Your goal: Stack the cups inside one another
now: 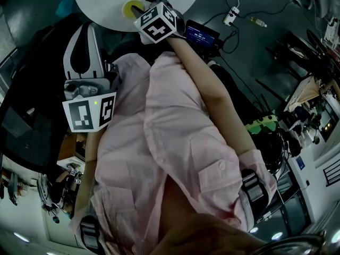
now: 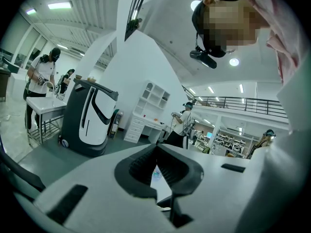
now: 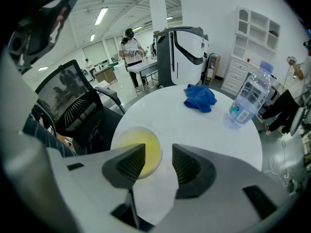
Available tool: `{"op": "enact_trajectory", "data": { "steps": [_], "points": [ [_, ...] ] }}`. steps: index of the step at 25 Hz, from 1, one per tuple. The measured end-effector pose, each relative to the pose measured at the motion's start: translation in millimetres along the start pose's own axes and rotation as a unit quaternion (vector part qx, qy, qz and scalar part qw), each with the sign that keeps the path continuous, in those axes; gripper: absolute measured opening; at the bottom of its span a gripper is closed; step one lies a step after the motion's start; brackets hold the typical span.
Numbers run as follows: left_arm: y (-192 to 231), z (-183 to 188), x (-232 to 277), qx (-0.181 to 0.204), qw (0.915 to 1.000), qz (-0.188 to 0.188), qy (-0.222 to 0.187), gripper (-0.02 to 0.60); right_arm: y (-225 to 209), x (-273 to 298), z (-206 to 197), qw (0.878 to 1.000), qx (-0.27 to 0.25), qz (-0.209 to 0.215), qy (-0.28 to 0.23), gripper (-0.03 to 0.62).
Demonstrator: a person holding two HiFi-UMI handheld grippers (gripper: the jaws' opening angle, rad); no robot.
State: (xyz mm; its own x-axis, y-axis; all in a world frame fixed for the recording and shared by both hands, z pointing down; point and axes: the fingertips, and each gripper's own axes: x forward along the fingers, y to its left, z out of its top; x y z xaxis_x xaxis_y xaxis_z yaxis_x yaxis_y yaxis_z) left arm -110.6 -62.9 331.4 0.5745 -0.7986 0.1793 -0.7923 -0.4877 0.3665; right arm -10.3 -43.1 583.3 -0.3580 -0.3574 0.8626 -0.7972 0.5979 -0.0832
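one cup in view only: the yellow cup (image 3: 141,142) sits on the white table (image 3: 204,130) just ahead of our right gripper (image 3: 158,154), offset toward its left jaw and not between the jaws. those jaws are spread wide and empty. risk: if we descend off-centre, the left jaw clips the rim and tips or skids the cup off the close table edge. our left gripper (image 2: 156,152) is pinched closed on nothing and aimed away from the table, so it can't steady the cup. the bottle (image 3: 248,98) and blue cloth (image 3: 200,97) lie well beyond the right gripper.

left claw (image 2: 156,153) pinched together, right claw (image 3: 159,161) parted, right arm (image 1: 215,92) outstretched
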Motion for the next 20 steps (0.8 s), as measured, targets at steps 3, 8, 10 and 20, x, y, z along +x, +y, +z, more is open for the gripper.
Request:
{"op": "enact_trajectory", "data": {
  "steps": [3,8,10,20],
  "points": [
    [0.3,1.2,-2.7,0.0,1.0,0.003,-0.001,0.015,1.0,0.0,-1.2,1.0,0.0,0.001,0.004,0.172],
    [1.3,0.6,-5.9,-0.001,0.9999,0.013,-0.002,0.017,2.4,3.9,-6.1,1.0,-0.002,0.008,0.014,0.172],
    [2.4,0.6,-7.2,-0.001,0.9999,0.016,-0.003,0.017,3.1,5.8,-6.4,1.0,-0.002,0.011,0.017,0.172],
    [5.0,0.8,-13.5,-0.004,0.9996,0.028,-0.006,0.015,6.7,12.4,-11.8,0.999,-0.005,0.023,0.031,0.172]
  ]
}}
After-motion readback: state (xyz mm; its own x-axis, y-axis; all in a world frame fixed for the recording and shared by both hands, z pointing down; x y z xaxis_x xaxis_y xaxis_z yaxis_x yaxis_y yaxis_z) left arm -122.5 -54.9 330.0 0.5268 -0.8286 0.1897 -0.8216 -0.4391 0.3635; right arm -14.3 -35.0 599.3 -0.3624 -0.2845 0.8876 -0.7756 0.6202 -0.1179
